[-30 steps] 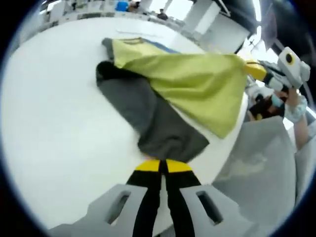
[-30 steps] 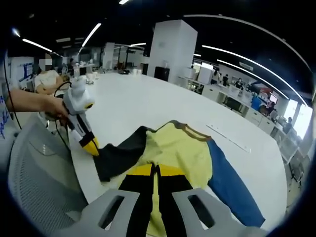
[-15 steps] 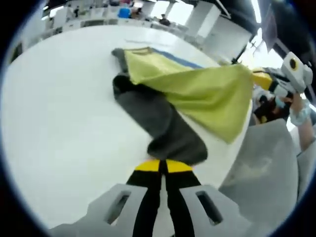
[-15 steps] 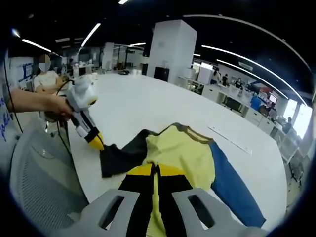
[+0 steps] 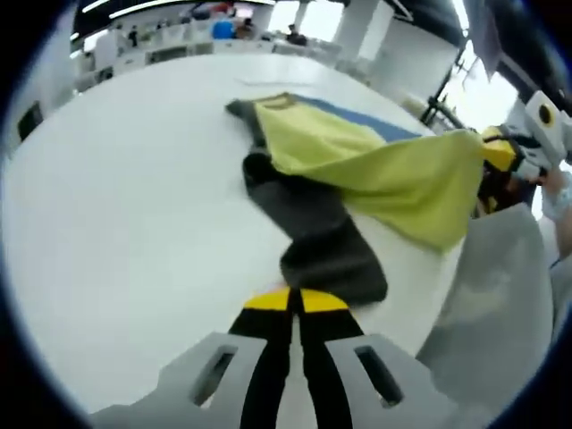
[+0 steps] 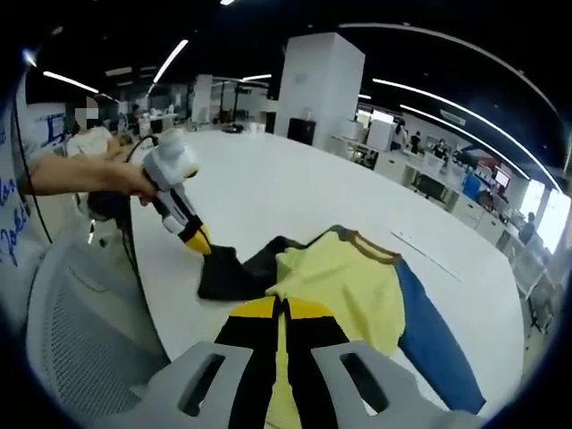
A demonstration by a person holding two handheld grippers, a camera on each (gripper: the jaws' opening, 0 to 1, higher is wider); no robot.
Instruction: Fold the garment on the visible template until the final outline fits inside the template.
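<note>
My left gripper [image 5: 295, 299] has its jaws closed on the garment's [image 5: 375, 170] dark sleeve [image 5: 322, 241]; my right gripper [image 6: 281, 308] pinches the yellow hem, lifted near the tabletop [image 5: 116, 197] edge. Bare white tabletop spreads wide beyond; a grey chair [image 6: 80, 331] sits just beside.

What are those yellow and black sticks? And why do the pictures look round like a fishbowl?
A person holds one grabbing tool in each hand, and a small round-lens camera rides on each tool. The sticks are the tools' jaws. On the white table lies a shirt, yellow with a grey sleeve and a blue sleeve. The left gripper has its jaws shut on the grey sleeve. The right gripper has its jaws shut on the yellow cloth, lifting it. In the right gripper view you can see the person's hand holding the left tool.
</note>
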